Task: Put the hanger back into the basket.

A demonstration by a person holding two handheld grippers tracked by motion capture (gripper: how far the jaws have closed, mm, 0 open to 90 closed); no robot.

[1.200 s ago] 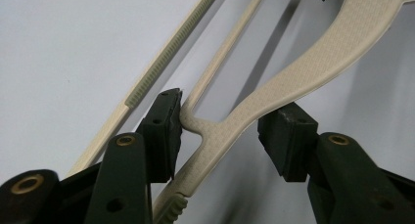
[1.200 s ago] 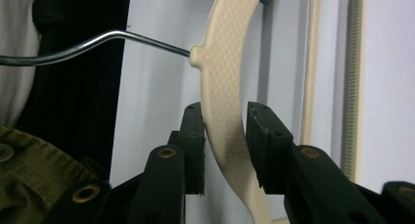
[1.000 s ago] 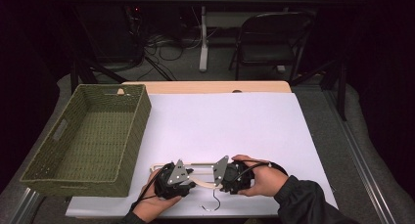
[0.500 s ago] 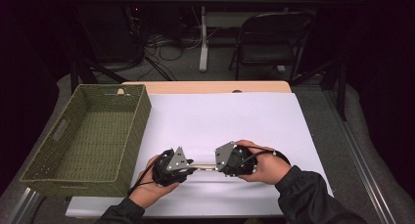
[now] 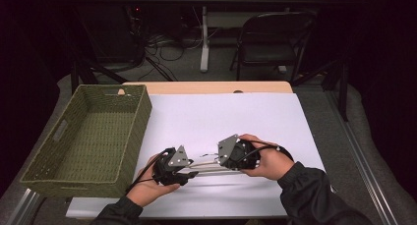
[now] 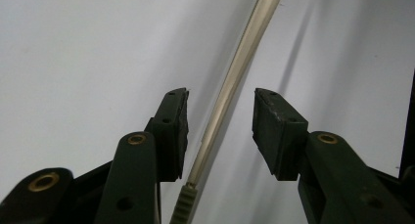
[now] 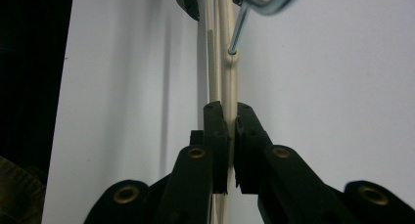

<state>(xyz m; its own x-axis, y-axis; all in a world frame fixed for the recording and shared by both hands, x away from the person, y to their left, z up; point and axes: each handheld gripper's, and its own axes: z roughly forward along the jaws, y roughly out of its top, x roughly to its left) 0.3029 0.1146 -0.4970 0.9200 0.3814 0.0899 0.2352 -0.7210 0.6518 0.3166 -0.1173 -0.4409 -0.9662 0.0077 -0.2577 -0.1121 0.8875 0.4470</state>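
A cream clothes hanger [image 5: 206,162] with a metal hook [image 7: 254,9] hangs a little above the white table sheet [image 5: 236,117], between my two grippers. My right gripper [image 5: 220,160] has just been closing. In the right gripper view its pads [image 7: 216,131] press on the hanger's arm [image 7: 229,77]. My left gripper [image 5: 191,174] has just been opening. In the left gripper view its jaws [image 6: 220,117] stand apart around the hanger's thin bar [image 6: 235,72], which runs close by the left pad [image 6: 177,126].
A deep green woven basket [image 5: 130,136] with nothing in it stands on the table's left side. Bare wooden tabletop [image 5: 206,87] shows past the white sheet. A folding chair [image 5: 275,38], table legs and cables stand on the floor behind.
Both hands have lifted the hanger off the sheet and moved away from the front edge. The right gripper has drawn a little to the right, widening the gap between the two.
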